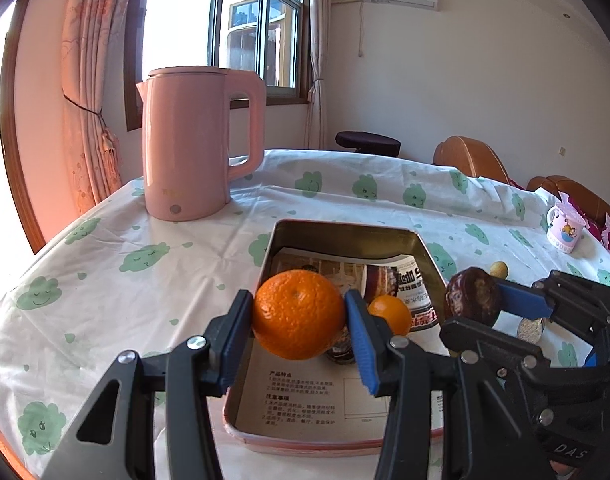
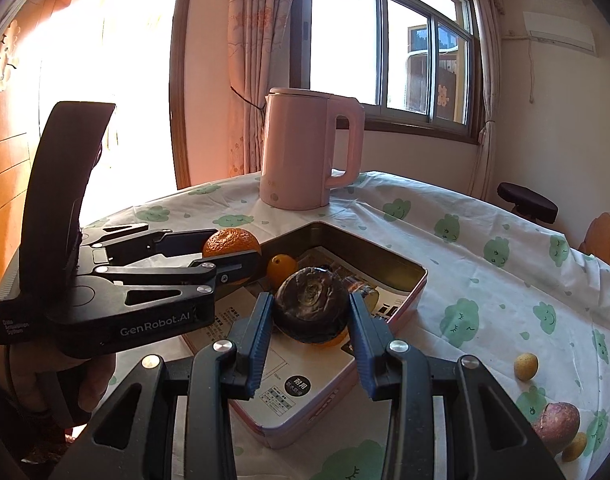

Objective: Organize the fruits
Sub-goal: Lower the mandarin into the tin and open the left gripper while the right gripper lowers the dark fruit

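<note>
My left gripper (image 1: 299,316) is shut on a large orange (image 1: 298,314) and holds it above the near part of a pink metal tin (image 1: 347,232). A small orange (image 1: 389,313) and a dark fruit (image 1: 341,350) lie in the tin on printed paper. My right gripper (image 2: 309,312) is shut on a dark brown wrinkled fruit (image 2: 311,308) over the same tin (image 2: 419,276); it shows in the left wrist view (image 1: 471,296) at the tin's right edge. The large orange (image 2: 231,242) and small orange (image 2: 282,268) show in the right wrist view.
A pink kettle (image 1: 197,140) stands behind the tin on a cloud-print tablecloth (image 1: 105,280). A small yellow fruit (image 2: 525,366), a purple-brown fruit (image 2: 555,426) and another yellow fruit (image 2: 575,448) lie right of the tin. A pink mug (image 1: 565,228) stands far right.
</note>
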The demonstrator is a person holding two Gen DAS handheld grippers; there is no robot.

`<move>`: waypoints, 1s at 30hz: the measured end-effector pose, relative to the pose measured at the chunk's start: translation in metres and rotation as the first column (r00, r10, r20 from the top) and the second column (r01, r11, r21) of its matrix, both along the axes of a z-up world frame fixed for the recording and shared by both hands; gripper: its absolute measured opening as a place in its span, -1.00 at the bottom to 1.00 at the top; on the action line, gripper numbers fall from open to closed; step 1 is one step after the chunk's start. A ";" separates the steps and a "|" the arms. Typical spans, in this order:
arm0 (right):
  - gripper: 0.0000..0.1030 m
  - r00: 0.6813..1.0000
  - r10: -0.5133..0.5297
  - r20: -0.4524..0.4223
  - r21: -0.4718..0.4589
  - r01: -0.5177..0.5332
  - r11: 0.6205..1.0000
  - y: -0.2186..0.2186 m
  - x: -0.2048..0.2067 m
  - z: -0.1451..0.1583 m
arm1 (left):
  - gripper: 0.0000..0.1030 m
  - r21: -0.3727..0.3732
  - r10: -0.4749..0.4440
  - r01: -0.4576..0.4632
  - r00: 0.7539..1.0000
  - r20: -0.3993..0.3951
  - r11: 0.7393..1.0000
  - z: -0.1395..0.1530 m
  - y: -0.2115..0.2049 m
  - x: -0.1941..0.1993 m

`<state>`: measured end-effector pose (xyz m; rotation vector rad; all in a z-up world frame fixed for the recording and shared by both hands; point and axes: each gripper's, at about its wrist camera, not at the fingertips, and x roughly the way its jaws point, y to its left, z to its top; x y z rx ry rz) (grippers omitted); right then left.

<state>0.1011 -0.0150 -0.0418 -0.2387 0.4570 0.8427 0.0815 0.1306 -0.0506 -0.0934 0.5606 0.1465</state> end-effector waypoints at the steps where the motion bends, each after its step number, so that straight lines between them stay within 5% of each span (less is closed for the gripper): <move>1: -0.23 1.000 0.000 -0.003 -0.003 0.000 1.000 0.001 0.001 -0.001 | -0.05 0.000 0.000 0.000 1.000 -0.003 1.000 -0.001 0.000 0.000; 30: -0.23 0.995 -0.019 -0.100 -0.083 0.010 0.997 0.016 0.018 -0.017 | -0.05 -0.021 -0.031 0.029 0.995 -0.099 0.999 -0.014 0.000 0.016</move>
